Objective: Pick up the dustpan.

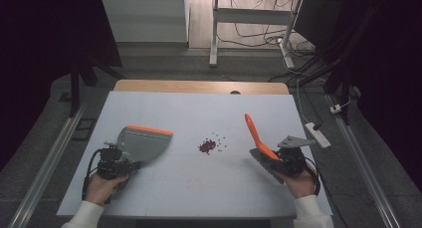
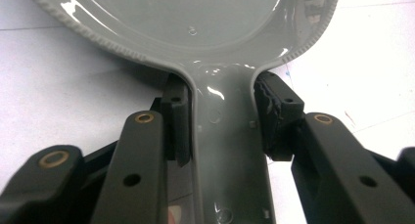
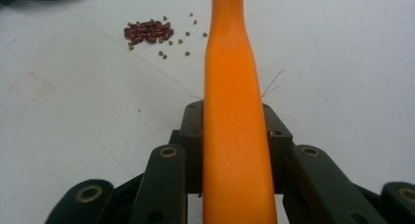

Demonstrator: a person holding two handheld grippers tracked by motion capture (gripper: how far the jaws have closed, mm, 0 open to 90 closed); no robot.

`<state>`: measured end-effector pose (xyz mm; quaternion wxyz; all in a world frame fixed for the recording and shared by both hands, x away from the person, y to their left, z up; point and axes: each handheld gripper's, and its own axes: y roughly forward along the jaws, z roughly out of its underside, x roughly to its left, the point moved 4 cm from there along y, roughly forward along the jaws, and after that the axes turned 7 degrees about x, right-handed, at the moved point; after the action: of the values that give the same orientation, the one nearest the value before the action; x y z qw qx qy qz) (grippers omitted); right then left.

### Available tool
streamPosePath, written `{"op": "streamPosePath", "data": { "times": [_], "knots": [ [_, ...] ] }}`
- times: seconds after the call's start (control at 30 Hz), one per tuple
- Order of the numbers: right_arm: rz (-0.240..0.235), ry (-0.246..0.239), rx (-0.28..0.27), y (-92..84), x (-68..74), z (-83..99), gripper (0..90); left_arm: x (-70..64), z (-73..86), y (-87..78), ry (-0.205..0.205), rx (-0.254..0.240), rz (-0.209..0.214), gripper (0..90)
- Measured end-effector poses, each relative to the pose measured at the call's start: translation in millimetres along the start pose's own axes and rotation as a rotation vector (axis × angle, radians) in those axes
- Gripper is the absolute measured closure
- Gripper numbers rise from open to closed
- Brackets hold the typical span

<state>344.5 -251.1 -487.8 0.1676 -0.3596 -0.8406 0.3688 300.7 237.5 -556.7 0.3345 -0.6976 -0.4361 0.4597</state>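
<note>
The left gripper (image 1: 118, 164) is clamped on the handle of the grey plastic dustpan with an orange front edge (image 1: 143, 141). The right gripper (image 1: 287, 161) is clamped on the orange plastic handle of the hand brush (image 1: 259, 138). Both tools seem taken up, so sweeping is the step I judge to come. A little farther, between the grippers, lies the small heap of dark red beans (image 1: 207, 146) on the white table (image 1: 189, 188). The next move needs the pan's edge flat beside the heap.

On the white table (image 1: 199, 188), beans (image 1: 209, 146) lie at centre; a grey dustpan (image 1: 144, 142) at nine o'clock, an orange-handled brush (image 1: 259, 138) at three.
</note>
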Motion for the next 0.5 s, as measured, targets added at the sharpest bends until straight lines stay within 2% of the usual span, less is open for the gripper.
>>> {"op": "streamPosePath", "data": {
  "times": [0.5],
  "knots": [
    [0.003, 0.004, -0.002, -0.8, -1.1, 0.4, 69.4, 6.3, -0.1, -1.9, 0.019, -0.033, 0.034, 61.1]
  ]
}}
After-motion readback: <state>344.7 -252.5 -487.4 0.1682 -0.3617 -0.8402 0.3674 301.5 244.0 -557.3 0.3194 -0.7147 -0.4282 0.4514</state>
